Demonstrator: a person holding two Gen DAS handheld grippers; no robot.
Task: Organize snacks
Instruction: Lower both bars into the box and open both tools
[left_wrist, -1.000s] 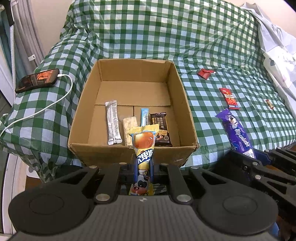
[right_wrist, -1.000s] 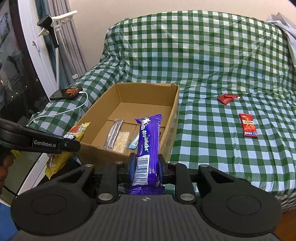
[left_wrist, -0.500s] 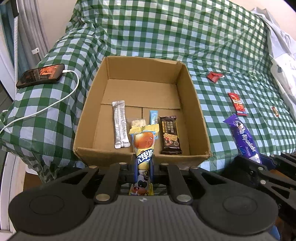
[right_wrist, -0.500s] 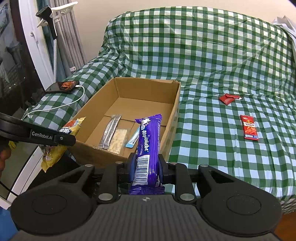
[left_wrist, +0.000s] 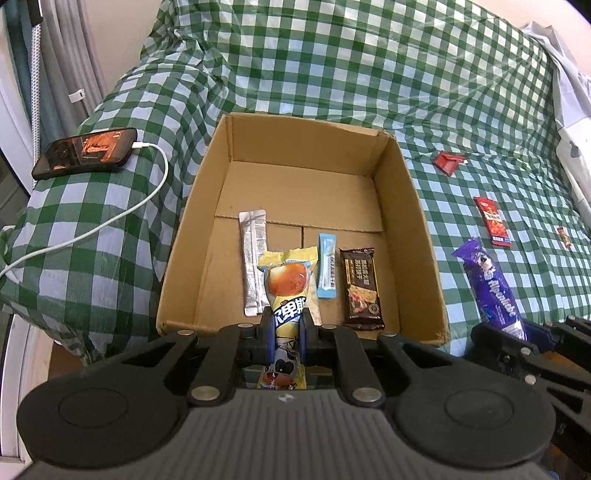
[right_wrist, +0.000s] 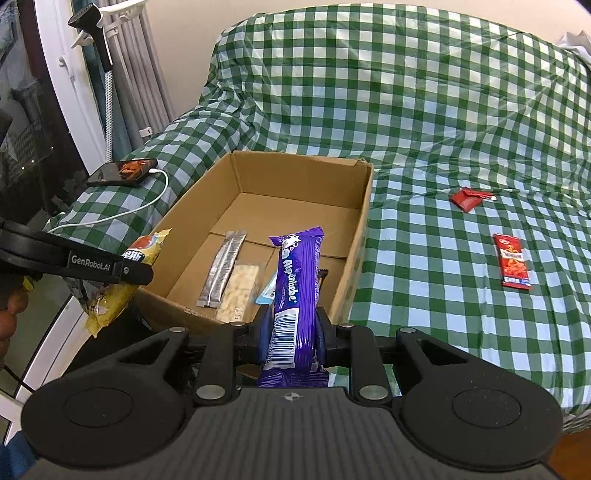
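Both snacks are in the air at the near rim of the cardboard box (left_wrist: 421, 236), so the step in hand looks like delivery; next, each must clear the near wall before release. The left gripper (left_wrist: 287, 325) is clenched on a yellow cone-shaped snack pack (left_wrist: 288, 280); the right gripper (right_wrist: 293, 332) grips a purple Alpenliebe roll (right_wrist: 297, 280). A silver sachet (left_wrist: 253, 258), blue stick (left_wrist: 327, 269) and brown bar (left_wrist: 362, 288) lie inside; red packets (right_wrist: 513, 264) remain on the checked cover (right_wrist: 443, 110), far right.
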